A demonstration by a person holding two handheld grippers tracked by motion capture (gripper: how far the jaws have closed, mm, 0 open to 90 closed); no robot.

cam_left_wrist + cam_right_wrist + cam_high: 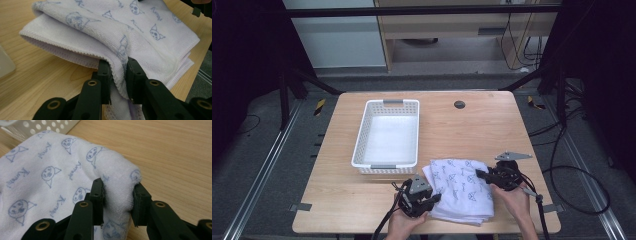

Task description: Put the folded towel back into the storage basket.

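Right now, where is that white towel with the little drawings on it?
In the high view the towel lies folded at the table's near edge, right of centre, just below the white basket, pinched between the left gripper and right gripper.

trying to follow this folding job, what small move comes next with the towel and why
Probably lift both ends together toward the basket. The left hand-held gripper and right hand-held gripper each pinch an edge of the folded towel, which lies on the table beside it.

Even, bright overhead light on the table [362,200], dark surroundings; close views softly blurred nearby.
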